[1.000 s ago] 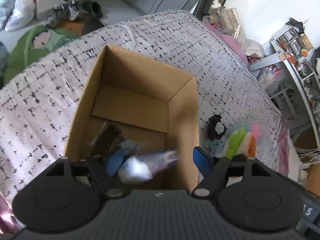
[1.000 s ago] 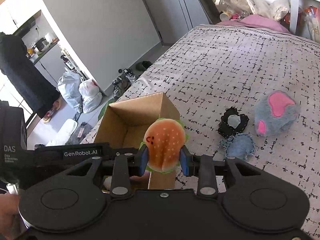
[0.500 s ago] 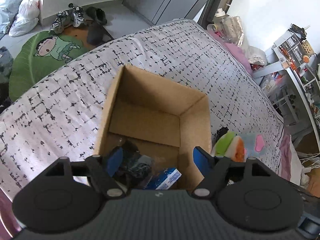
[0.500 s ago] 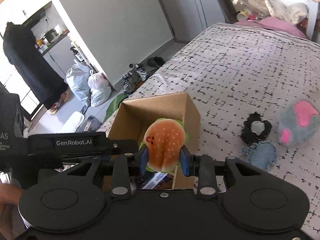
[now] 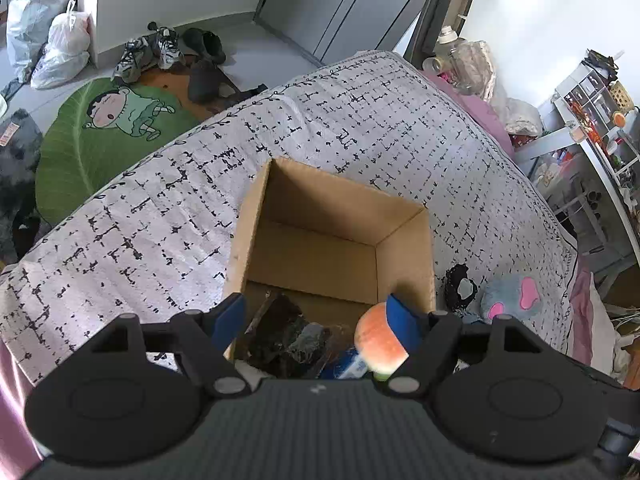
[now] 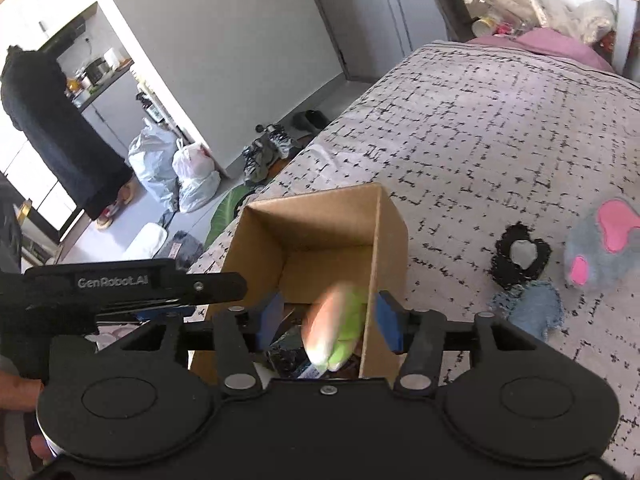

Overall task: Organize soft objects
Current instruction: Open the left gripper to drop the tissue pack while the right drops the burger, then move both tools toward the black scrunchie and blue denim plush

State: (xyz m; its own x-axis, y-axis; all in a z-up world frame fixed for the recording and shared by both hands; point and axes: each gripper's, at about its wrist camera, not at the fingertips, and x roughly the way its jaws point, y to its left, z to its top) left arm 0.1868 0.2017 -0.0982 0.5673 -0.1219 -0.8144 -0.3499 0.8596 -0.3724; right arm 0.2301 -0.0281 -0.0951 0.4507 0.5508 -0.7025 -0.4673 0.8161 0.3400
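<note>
An open cardboard box (image 5: 404,252) (image 6: 390,240) stands on the bed. Dark soft items (image 5: 288,336) and a blue-white pack (image 5: 348,362) lie inside it. A plush burger (image 6: 336,328) (image 5: 380,346), blurred, falls free between my right gripper's spread fingers into the box. My right gripper (image 6: 330,322) is open over the box's near right corner. My left gripper (image 5: 316,320) is open and empty above the box's near edge. On the bed right of the box lie a grey-pink plush (image 6: 604,244) (image 5: 512,298), a black frilly piece (image 6: 520,256) (image 5: 460,288) and a blue denim piece (image 6: 532,308).
The bed (image 5: 360,120) has a patterned grey cover. The floor to the left holds a green rug (image 5: 100,132), shoes (image 5: 160,48) and bags (image 6: 176,172). A person in black (image 6: 52,132) stands by the kitchen. Shelves (image 5: 596,120) stand at the right.
My right gripper opened and let go of the plush burger, which drops into the box. My left gripper pulled back and up from the box, staying open.
</note>
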